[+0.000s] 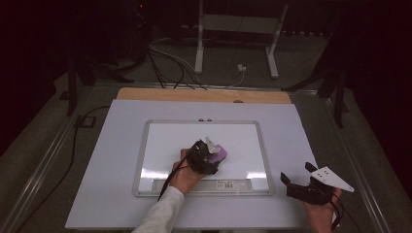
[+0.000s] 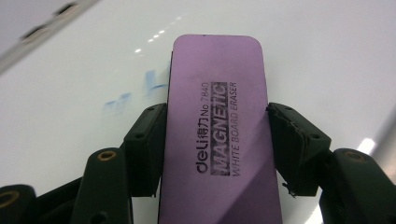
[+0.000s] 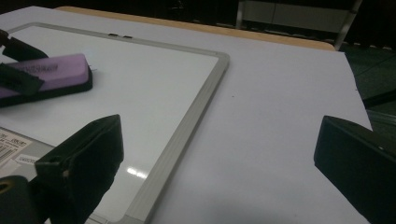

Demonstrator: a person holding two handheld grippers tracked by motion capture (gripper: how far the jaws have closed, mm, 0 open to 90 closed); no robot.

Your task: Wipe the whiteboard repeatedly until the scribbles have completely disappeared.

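Note:
A purple magnetic whiteboard eraser (image 2: 217,126) lies flat on the whiteboard (image 1: 160,145), and my left gripper (image 1: 212,156) is shut on its two long sides. In the left gripper view the black pads (image 2: 147,140) press the eraser from both sides, and faint blue marks (image 2: 135,93) show on the board just left of it. The eraser (image 3: 51,74) also appears in the right gripper view, at the far left on the board. My right gripper (image 1: 297,174) is open off the board's front right corner, over the white table sheet, with nothing between its jaws.
The whiteboard's grey frame (image 3: 187,121) runs between the board and the white table sheet (image 1: 301,131). A barcode label (image 1: 232,184) sits on the board's front tray. Beyond the table's wooden back edge (image 1: 204,94) are cables and a white stand (image 1: 238,29) on the floor.

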